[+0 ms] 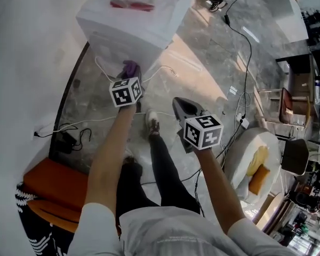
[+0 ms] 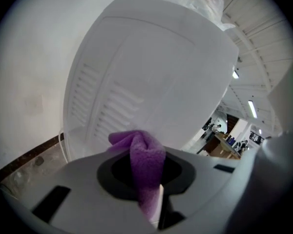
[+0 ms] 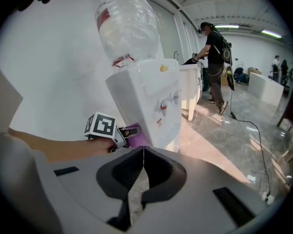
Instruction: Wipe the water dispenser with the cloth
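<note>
The white water dispenser point(image 1: 129, 26) stands against the wall, with a clear bottle point(image 3: 126, 27) upside down on top. My left gripper point(image 1: 129, 78) is shut on a purple cloth point(image 1: 131, 66) and holds it against the dispenser's lower side panel. In the left gripper view the cloth point(image 2: 145, 165) bunches up between the jaws, just before the vented panel point(image 2: 151, 72). My right gripper point(image 1: 179, 103) hangs apart over the floor, to the right of the dispenser. Its jaws are shut and empty point(image 3: 143, 148). It looks at the dispenser's tap side point(image 3: 149, 101) and the cloth point(image 3: 136, 135).
White and black cables point(image 1: 85, 122) run over the marble floor by the dispenser's foot. An orange seat point(image 1: 56, 188) is at the lower left, and a white chair with a yellow cushion point(image 1: 257, 164) at the right. A person point(image 3: 215, 45) stands at a white counter point(image 3: 191, 94) further back.
</note>
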A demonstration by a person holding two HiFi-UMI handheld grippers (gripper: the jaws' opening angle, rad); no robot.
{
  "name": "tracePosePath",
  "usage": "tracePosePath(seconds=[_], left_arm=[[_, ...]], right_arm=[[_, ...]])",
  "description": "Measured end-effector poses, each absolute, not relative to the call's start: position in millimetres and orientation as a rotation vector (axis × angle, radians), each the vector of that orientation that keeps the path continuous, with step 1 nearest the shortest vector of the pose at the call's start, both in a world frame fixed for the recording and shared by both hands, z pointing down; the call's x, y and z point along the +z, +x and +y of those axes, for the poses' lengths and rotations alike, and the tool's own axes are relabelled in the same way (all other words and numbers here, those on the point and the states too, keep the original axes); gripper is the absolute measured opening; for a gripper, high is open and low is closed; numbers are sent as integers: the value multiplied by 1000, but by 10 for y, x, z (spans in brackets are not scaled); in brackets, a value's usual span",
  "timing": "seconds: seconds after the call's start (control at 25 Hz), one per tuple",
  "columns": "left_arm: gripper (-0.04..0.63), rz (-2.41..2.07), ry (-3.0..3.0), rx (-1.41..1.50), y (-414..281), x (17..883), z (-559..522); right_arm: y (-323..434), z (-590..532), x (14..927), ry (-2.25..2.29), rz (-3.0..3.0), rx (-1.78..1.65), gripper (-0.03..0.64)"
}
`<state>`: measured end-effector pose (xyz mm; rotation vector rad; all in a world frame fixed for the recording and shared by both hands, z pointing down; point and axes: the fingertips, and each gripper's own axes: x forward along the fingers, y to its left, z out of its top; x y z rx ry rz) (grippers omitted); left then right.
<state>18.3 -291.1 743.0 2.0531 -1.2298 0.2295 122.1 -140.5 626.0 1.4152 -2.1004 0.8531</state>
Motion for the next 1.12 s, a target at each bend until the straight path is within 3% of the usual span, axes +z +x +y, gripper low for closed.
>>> tracePosePath(seconds=[0.36, 0.72, 1.12], left_arm=[[60, -1090, 2045, 190, 610, 7558, -2489], [60, -1278, 1837, 184, -351, 8035, -2600], [60, -1355, 1718, 39, -1057, 9114, -3187]], right_arm=[[1414, -1081, 6280, 1481, -2040, 878, 15], [1142, -1369, 6527, 1383, -2056, 887, 15], [597, -2015, 7717, 1182, -2089, 848, 15]])
